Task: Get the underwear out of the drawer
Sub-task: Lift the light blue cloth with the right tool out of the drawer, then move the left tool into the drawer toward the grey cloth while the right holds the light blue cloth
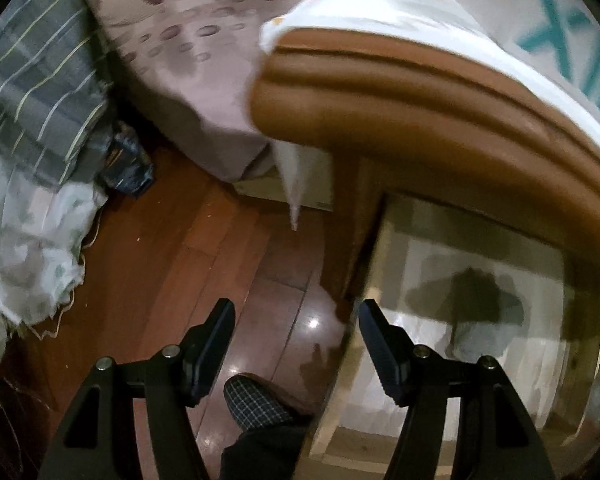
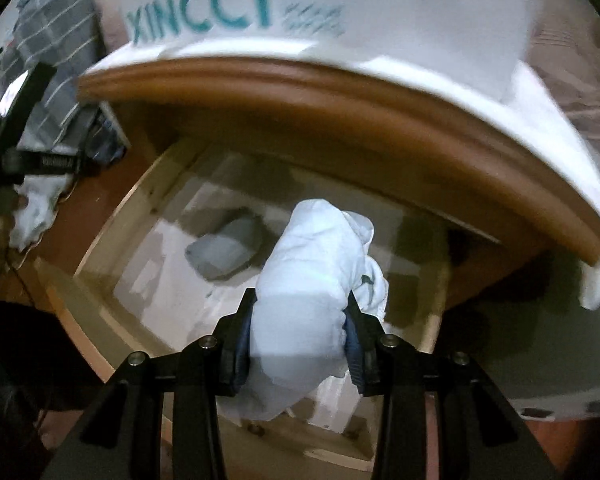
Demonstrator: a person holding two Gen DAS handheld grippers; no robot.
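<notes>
The underwear (image 2: 312, 280), a pale bluish-white bundle, is pinched in the right gripper (image 2: 300, 336); both pads press into the cloth from either side, and the bundle bulges out forward beyond the fingertips and hangs a little below them; it sits in the air above the open drawer (image 2: 100, 240), not resting on the drawer's floor; the right gripper points steeply down and forward into the drawer's mouth; deeper in the drawer lies a folded grey garment (image 2: 224, 252), apart from the held bundle, on a light lining; above the drawer runs the brown rounded edge of the nightstand top (image 2: 340, 108), covered with a white cloth (image 2: 540, 120); on that stands a white bag (image 2: 300, 0) with teal lettering; at the far left of the right view part of the other tool shows, dark and blurred

The left gripper (image 1: 296, 320) is spread wide with nothing between its fingers; it points steeply down, straddling the drawer's pale wooden side (image 1: 364, 280), one finger over the reddish wood floor (image 1: 160, 260), the other over the drawer's inside; below it a checked slipper (image 1: 256, 404) rests on the floor; further off stand a bed (image 1: 188, 80) in a mauve sheet with dots and, to the left, a heap of striped grey bedding (image 1: 40, 92)
</notes>
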